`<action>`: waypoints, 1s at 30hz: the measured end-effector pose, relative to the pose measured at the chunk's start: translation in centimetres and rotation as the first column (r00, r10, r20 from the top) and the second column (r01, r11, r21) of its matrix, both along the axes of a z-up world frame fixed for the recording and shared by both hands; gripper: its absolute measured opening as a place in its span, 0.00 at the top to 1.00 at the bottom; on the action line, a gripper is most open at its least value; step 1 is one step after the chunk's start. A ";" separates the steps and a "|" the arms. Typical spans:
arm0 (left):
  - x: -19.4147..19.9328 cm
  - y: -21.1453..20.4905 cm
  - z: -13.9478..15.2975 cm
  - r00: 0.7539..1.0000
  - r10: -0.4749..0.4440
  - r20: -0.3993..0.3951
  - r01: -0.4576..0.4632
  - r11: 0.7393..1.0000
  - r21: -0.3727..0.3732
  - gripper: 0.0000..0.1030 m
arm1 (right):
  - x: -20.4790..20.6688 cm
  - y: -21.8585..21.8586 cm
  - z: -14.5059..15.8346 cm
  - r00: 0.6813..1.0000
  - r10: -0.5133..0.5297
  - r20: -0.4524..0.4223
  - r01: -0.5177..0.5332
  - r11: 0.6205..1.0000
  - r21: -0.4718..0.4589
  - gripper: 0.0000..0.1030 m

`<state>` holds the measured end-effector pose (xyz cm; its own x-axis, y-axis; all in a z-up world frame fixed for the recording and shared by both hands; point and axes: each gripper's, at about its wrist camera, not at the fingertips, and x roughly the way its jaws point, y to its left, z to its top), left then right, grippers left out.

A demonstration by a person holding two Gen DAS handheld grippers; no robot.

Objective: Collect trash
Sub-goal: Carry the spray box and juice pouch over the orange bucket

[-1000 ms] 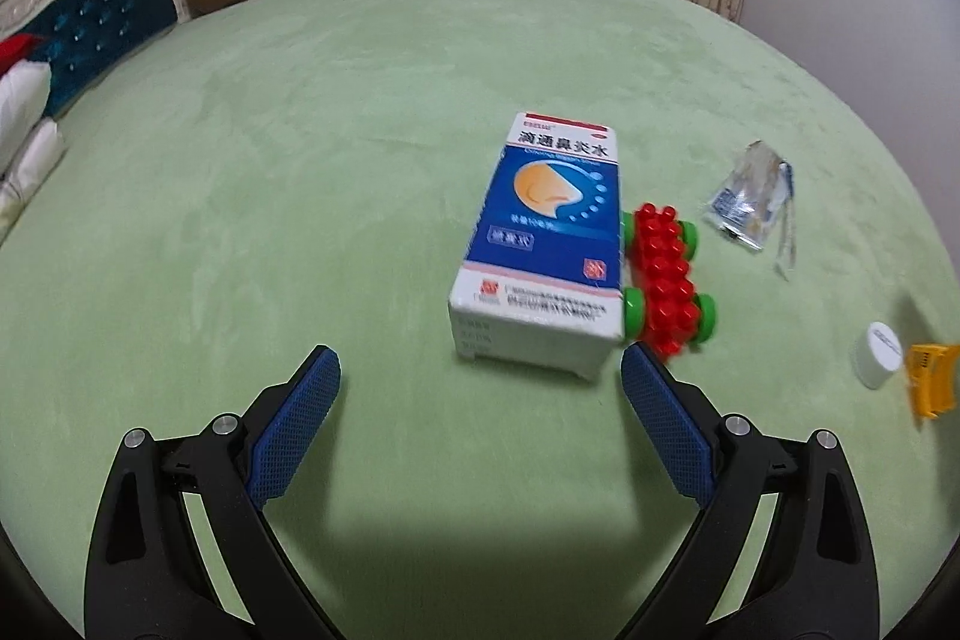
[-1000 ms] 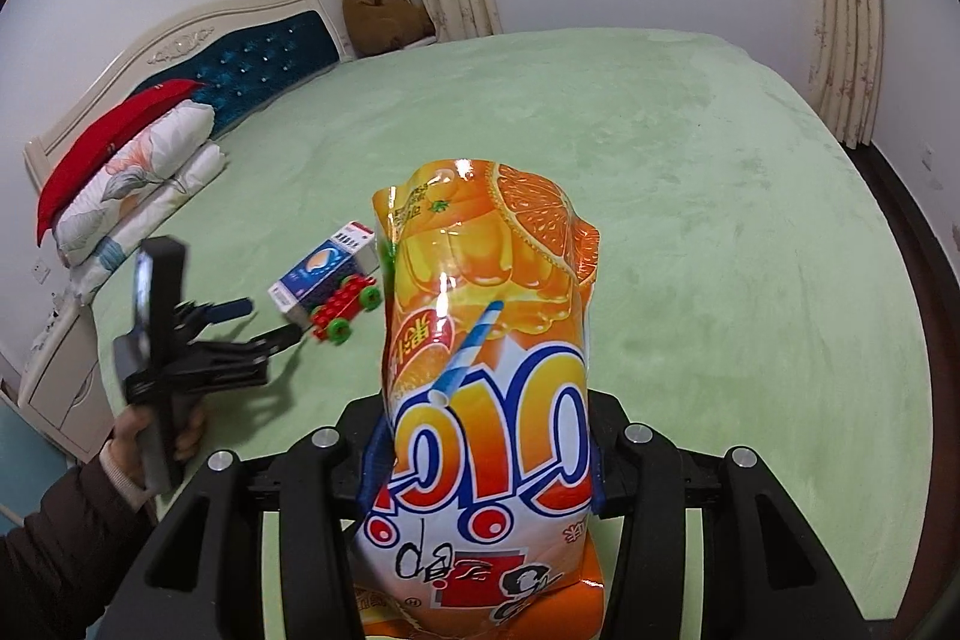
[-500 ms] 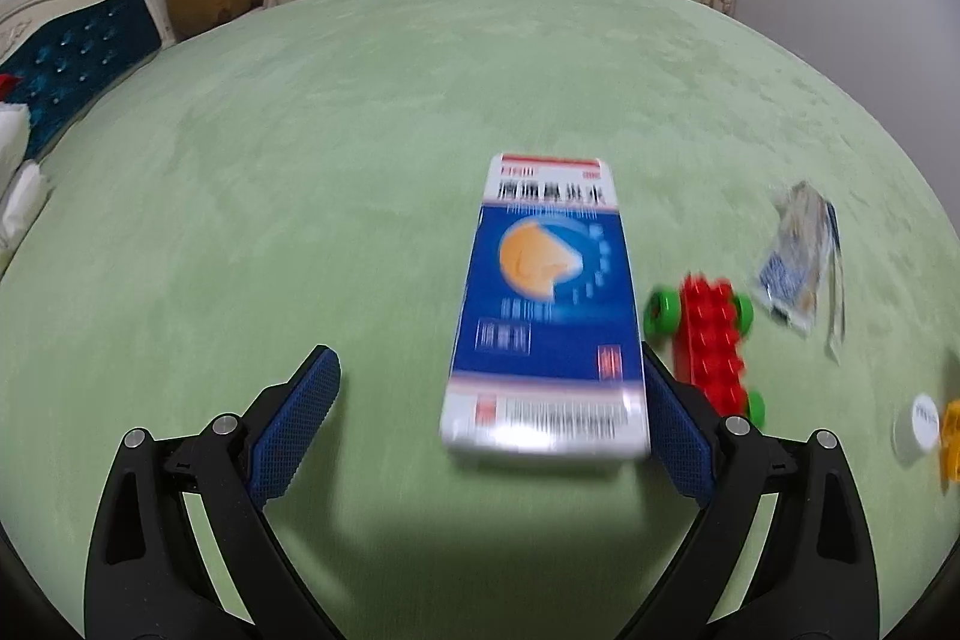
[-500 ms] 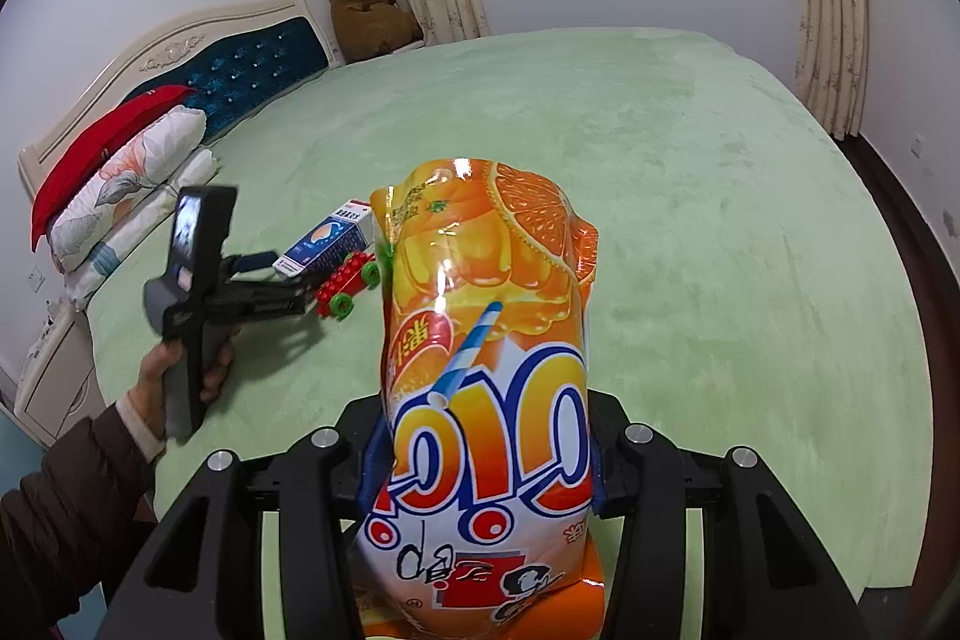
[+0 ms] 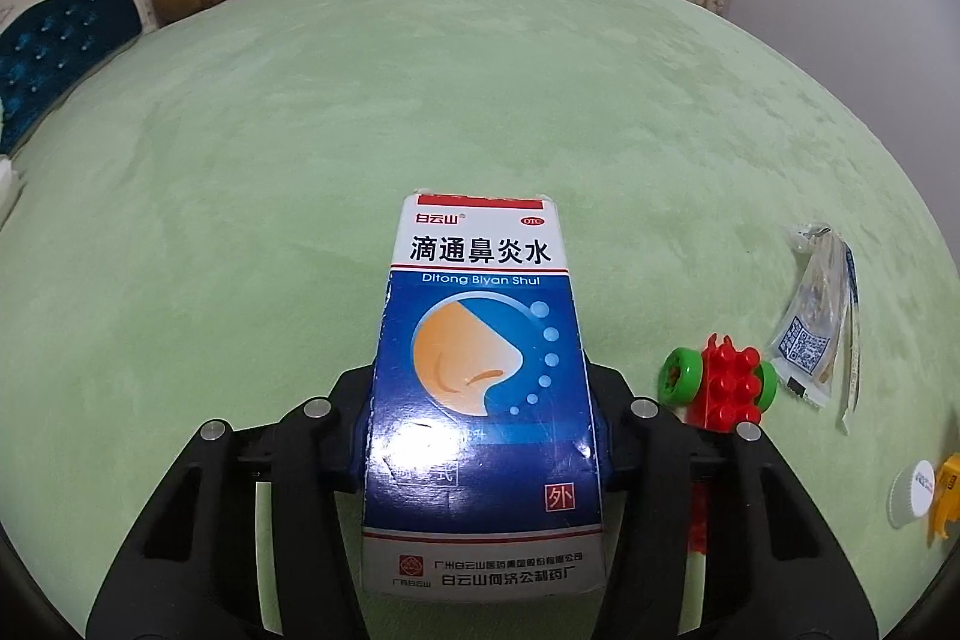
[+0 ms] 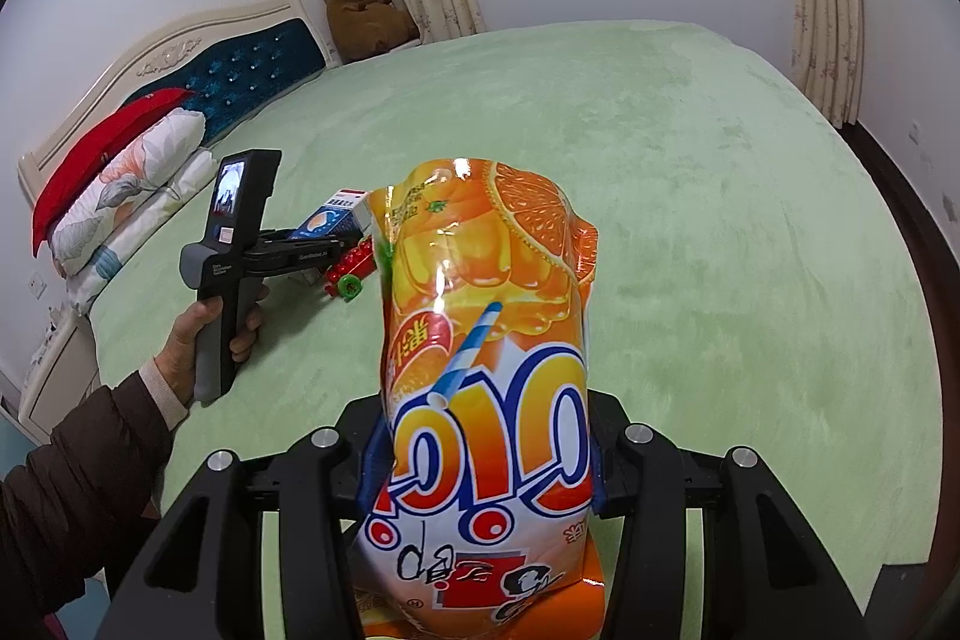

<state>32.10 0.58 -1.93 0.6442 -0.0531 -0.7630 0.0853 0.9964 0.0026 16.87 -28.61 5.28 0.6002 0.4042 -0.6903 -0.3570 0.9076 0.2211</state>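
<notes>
My left tool (image 5: 483, 436) has just closed on the blue-and-white cardboard medicine box (image 5: 480, 370) on the green bed (image 5: 420, 100); my right tool (image 6: 480, 466) grips the glossy orange plastic drink pouch (image 6: 486, 370).

Left hand-held gripper (image 5: 480, 430), jaws just closing, clamps its load; right hand-held gripper (image 6: 480, 466) grips too.
</notes>
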 end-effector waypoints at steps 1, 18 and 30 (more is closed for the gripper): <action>-0.2 -0.1 0.1 1.000 0.005 0.004 -0.005 1.000 0.006 0.52 | -0.1 0.0 0.0 1.000 -0.001 -0.001 0.001 1.000 0.003 0.54; -11.9 0.0 4.4 0.988 0.127 0.086 -0.126 0.992 -0.012 0.52 | -6.5 1.5 -0.1 0.998 0.055 -0.011 -0.054 0.996 0.075 0.54; -22.6 -4.6 4.8 0.992 0.082 0.094 -0.081 0.997 -0.014 0.52 | -12.8 1.4 -2.1 0.996 0.058 -0.063 -0.049 0.990 0.131 0.54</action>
<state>9.49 -4.01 2.87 0.7159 -0.0053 -0.6981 0.0040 1.0000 -0.0034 4.02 -27.23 3.19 0.5298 0.5227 -0.6679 -0.3849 0.8499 0.3598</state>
